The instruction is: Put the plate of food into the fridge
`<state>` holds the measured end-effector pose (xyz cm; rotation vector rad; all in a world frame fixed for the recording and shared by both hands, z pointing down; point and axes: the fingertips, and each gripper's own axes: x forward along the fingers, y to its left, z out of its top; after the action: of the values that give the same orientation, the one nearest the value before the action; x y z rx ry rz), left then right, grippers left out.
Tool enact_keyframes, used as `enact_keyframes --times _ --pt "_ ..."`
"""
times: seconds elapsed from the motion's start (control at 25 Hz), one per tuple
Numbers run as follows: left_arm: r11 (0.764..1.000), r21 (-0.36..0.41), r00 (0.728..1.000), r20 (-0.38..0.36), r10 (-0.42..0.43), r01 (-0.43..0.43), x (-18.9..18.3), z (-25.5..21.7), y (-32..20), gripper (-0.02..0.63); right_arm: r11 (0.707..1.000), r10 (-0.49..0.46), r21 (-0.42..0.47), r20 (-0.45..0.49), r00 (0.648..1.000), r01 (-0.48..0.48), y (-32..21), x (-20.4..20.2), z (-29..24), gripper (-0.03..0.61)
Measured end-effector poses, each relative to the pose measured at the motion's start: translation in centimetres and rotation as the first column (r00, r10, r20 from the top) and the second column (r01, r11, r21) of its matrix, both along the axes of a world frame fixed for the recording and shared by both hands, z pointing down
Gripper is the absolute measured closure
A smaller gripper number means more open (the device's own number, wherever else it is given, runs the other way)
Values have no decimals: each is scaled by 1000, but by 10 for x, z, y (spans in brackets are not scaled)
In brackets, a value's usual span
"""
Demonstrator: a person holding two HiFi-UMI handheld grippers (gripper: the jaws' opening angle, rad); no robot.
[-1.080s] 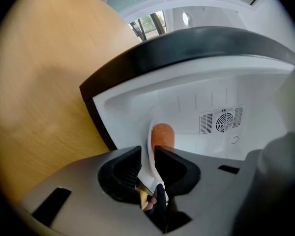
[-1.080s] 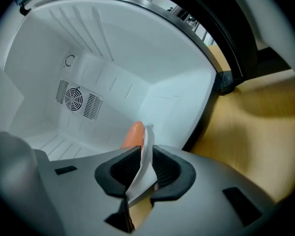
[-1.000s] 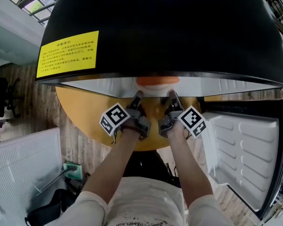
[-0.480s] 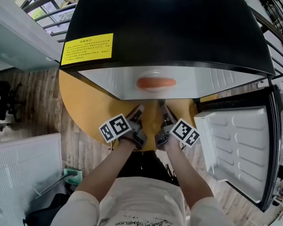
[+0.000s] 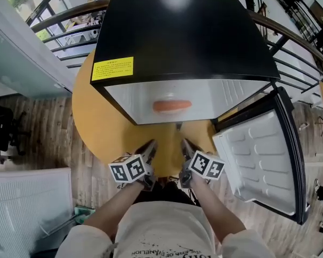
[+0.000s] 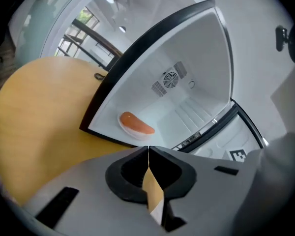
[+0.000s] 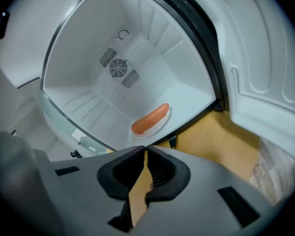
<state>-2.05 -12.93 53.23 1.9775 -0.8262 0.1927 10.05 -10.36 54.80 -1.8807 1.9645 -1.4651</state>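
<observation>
Left claw (image 6: 148,150): clenched, the two jaw tips meeting, nothing gripped between them. Right claw (image 7: 145,150): likewise clenched, tips together, with no object in the jaws. Both claws are held side by side, near each other, above the near edge of the round yellow wooden table (image 5: 94,128), with the person's forearms trailing behind them. The small black fridge with a white plastic interior (image 5: 188,31) stands on the table ahead of both claws, open toward them. The shallow white plate (image 7: 160,125) lies on the fridge's floor near the front opening, ahead of the jaw tips and well apart from them; it sits roughly on the centre line between the two claws. One orange sausage (image 7: 150,118) lies lengthwise on the plate. A round fan grille (image 7: 119,68) is set in the rear wall, farther ahead of the claws than the plate. The white-lined fridge door (image 5: 258,163) is swung wide open, to the outer side of the right claw. A yellow rectangular label (image 5: 113,69) sits on the fridge top, ahead and to the left of the left claw.
</observation>
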Motion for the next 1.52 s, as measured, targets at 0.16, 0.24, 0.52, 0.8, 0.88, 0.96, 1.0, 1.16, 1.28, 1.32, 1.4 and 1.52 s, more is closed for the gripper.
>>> enact_keyframes --times 0.16,0.24,0.52,0.8,0.88,0.96,1.0,1.16,1.28,1.32,1.4,1.52 --pt "990 110 993 84 78 -87 -6 -20 16 591 996 -64 53 -77 995 68 12 -7 -29 540" --pt "982 157 987 134 86 -107 -11 -30 19 591 992 -95 72 -113 989 104 18 -14 -42 540" --pt "956 264 961 271 51 -125 -24 -57 45 591 974 -169 99 -276 946 203 49 -42 -66 545" --pt "943 279 940 331 82 -181 -24 -54 65 591 962 -212 105 -292 932 252 52 -51 -69 552" --pt "938 285 938 334 94 -196 -21 -54 67 591 957 -222 109 -316 923 267 52 -55 -71 554" --pt "933 295 937 335 102 -207 -18 -56 67 591 954 -232 106 -336 913 281 54 -59 -72 554" --pt "931 299 937 334 105 -211 -16 -57 67 591 952 -237 103 -343 909 287 55 -60 -71 554" --pt "923 304 932 341 125 -236 -11 -56 69 591 948 -255 89 -362 897 306 59 -64 -68 554" --pt "920 299 926 351 141 -253 -8 -54 74 591 948 -257 83 -366 894 306 60 -63 -68 554" --pt "919 298 924 353 145 -258 -7 -53 75 591 949 -257 79 -367 894 305 60 -62 -68 554" --pt "918 296 924 352 150 -262 -5 -52 76 591 950 -258 74 -367 894 304 61 -62 -67 554" --pt "920 291 923 352 153 -264 -5 -51 76 591 949 -259 73 -369 893 306 61 -62 -67 554"
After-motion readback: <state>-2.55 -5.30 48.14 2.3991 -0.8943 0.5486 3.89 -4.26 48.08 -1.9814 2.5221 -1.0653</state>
